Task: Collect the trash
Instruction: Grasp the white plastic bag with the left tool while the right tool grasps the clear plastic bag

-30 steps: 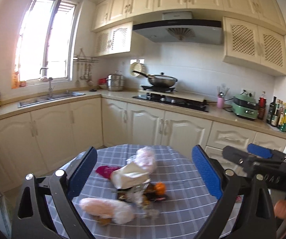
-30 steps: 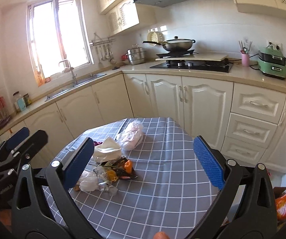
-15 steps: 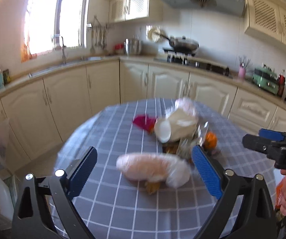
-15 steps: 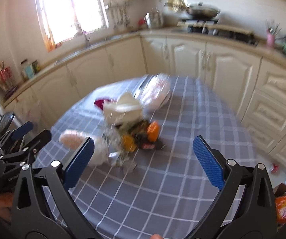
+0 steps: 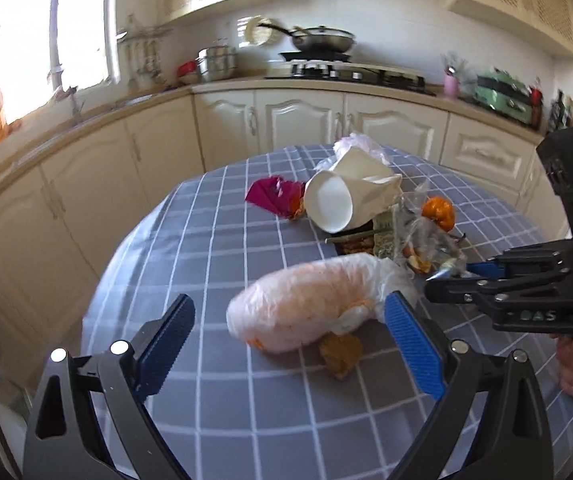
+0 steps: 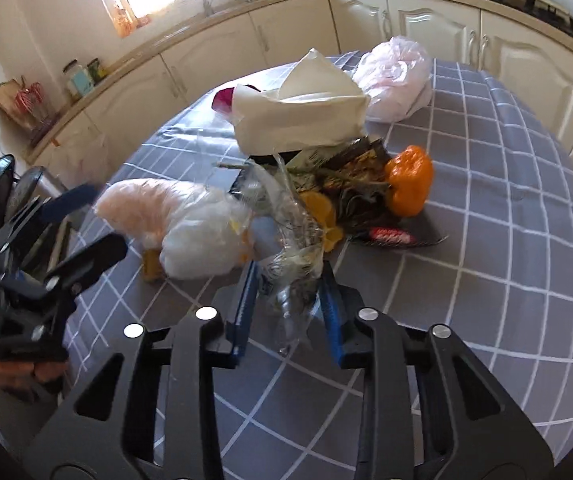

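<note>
My right tongs [image 6: 286,300], wide a second ago, are closing on crumpled clear wrapper [image 6: 294,276] at the tabletop [image 6: 486,240] pile's edge, while my left tongs [image 5: 286,336], lowered, gape before the bagged scraps [image 5: 310,308].

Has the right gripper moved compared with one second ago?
Yes. The right gripper has come down toward the grey checked tablecloth, away from the cream cabinets; its fingers are closing around crumpled clear plastic wrap.

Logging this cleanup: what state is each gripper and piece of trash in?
Right gripper: jaws closing around the clear wrapper.
Left gripper: open, empty.
Paper cup: lying on its side.
Filled plastic bag: lying on table.
Orange pepper: lying on table.
</note>
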`<state>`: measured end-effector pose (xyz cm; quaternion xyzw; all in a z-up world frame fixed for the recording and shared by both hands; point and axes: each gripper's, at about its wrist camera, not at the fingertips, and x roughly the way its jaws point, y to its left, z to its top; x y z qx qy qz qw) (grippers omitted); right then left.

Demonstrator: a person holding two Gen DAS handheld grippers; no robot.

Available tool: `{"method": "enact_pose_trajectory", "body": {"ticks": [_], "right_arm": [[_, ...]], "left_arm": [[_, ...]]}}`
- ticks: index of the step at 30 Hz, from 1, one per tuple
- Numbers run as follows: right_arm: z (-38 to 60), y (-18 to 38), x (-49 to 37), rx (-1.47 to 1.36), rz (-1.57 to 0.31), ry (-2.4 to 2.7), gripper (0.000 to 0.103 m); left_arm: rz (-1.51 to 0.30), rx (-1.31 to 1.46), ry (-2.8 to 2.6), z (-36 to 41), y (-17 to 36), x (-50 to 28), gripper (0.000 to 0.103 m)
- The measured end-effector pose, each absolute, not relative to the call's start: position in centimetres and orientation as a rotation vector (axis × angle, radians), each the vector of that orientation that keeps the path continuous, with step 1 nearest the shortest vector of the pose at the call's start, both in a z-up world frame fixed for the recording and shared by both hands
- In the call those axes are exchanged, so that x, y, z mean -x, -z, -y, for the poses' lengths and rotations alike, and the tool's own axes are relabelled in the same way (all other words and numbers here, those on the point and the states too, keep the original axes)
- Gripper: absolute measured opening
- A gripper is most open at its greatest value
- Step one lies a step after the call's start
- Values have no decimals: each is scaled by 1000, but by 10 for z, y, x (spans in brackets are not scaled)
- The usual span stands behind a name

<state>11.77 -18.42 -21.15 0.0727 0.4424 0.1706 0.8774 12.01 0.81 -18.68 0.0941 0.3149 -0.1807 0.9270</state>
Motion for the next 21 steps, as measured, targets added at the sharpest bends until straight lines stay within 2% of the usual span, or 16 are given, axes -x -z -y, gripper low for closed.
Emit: {"method": "enact_pose_trajectory", "body": {"ticks": [8,9,10,15,16,21], "right_arm": [[218,198,-100,-212,-887,-325,29],[220,197,-100,-212,-884,-322,29],[222,195,-98,-215,-881,-319,29],[232,191,-93,-233,-868,-316,29],[232,191,-91,-236,-864,-317,29],[238,186,-84,-259,-842,-324,29]], "left_arm": [[-683,-409,511,29,198,-144,93],[-683,-411,525,33,199,-145,90],[-701,-401,539,35,200,-148,66],[-746,-338,519,33,196,-149,37],[-748,-319,512,30,195,-148,33],[-730,-254,474,16,187,-139,29]]}}
